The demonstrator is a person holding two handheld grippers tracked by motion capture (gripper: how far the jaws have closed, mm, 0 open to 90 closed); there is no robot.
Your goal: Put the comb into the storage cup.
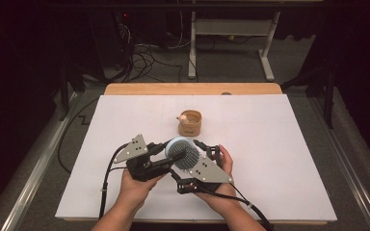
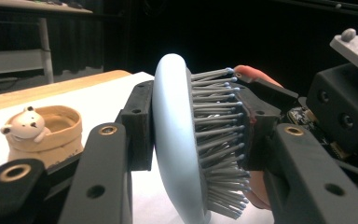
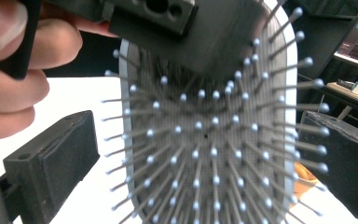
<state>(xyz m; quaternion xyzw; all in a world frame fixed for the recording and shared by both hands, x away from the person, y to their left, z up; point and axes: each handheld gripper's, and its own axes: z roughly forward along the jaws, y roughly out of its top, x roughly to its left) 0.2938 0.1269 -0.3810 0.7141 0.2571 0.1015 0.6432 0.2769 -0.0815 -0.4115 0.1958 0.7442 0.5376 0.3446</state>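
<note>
- Left gripper (image 1: 166, 155) clamps the pale blue hairbrush (image 1: 183, 153) — in the left gripper view one jaw presses flat on the smooth back of the brush head (image 2: 175, 140) and the other pushes into the bristle tips.
- Held this way, the brush stands on edge above the table, bristles facing the right gripper (image 1: 207, 154).
- Right gripper stands wide: in the right gripper view its two black jaws flank the bristle face (image 3: 209, 140), one on each side, neither pad pressing on it.
- Both hands sit close together at the near middle of the table, the left hand (image 1: 137, 185) under its gripper and the right hand (image 1: 221, 180) under the other, cables trailing toward the near edge.
- Beyond the brush, well apart, a small tan cup (image 1: 190, 122) with a white bear figure on its rim stands on the white table (image 1: 279, 159).
- Farther off, a wooden strip borders the far edge — past it lies a dark floor with cables.
</note>
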